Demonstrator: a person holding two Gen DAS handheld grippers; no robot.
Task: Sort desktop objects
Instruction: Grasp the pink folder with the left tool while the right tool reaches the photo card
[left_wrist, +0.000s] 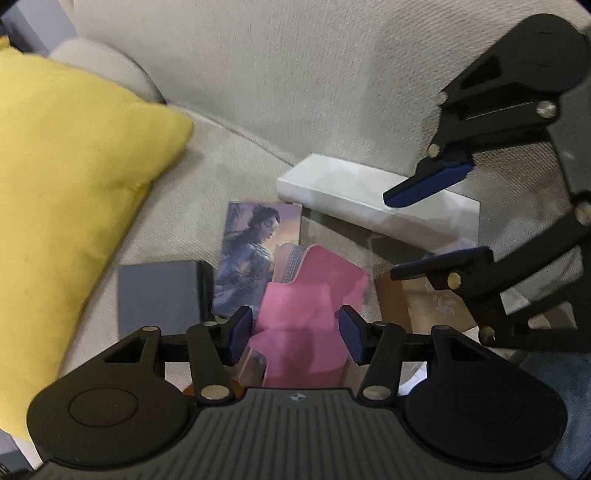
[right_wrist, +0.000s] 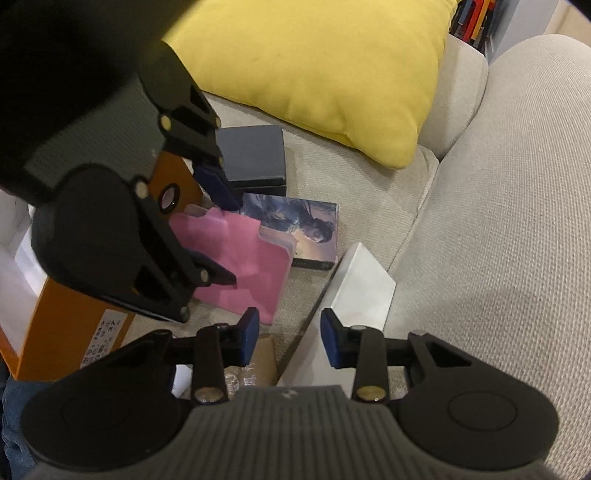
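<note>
The left gripper (left_wrist: 295, 334) hangs over the pink box (left_wrist: 314, 314), its jaws released on either side of the box's width, the pads clear of it. The right gripper (right_wrist: 288, 339) has its jaws spread over the near end of the white box (right_wrist: 364, 288), gripping nothing. All the boxes lie on the beige sofa (right_wrist: 498, 221). Taking the pink box as landmark: a brown box (left_wrist: 417, 306) sits just beside it under the right gripper, the white box lies beyond that, and a picture box (left_wrist: 255, 243) is partly tucked beneath its far edge. A grey box (left_wrist: 160, 295) lies beside the picture box, with an orange box (right_wrist: 74, 325) near the pink one. Farthest, a yellow cushion (left_wrist: 74, 203) leans against the sofa back.
</note>
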